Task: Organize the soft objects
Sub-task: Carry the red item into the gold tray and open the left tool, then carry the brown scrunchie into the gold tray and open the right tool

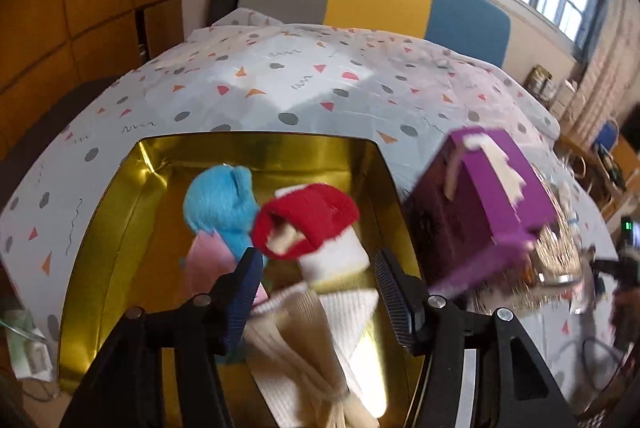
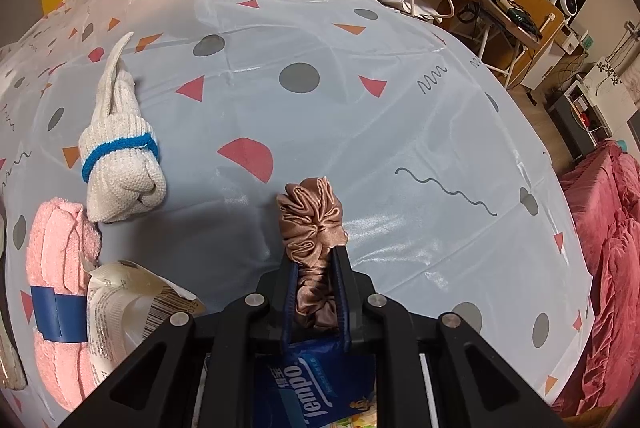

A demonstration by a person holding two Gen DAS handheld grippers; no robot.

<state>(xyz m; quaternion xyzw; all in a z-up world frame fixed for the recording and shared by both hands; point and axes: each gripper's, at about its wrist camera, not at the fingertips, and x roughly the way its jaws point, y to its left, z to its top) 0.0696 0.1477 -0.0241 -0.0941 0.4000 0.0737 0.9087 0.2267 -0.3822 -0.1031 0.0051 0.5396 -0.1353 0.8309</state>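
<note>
In the left wrist view my left gripper (image 1: 316, 254) hangs open over a gold-lined box (image 1: 256, 148) on the patterned bed sheet. Inside lie a blue plush (image 1: 220, 204), a pink piece (image 1: 208, 256), a white roll with a red band (image 1: 308, 224) and a cream knitted cloth (image 1: 304, 340). The roll sits ahead between the fingers, which do not press on it. In the right wrist view my right gripper (image 2: 314, 256) is shut on a brown satin scrunchie (image 2: 312, 216) above the sheet.
A purple box lid (image 1: 492, 196), blurred, stands right of the gold box. On the sheet lie a white sock bundle with a blue band (image 2: 120, 156), a pink towel (image 2: 60, 268), a plastic packet (image 2: 128, 296) and a Tempo tissue pack (image 2: 312, 384). A red blanket (image 2: 608, 248) lies at the right.
</note>
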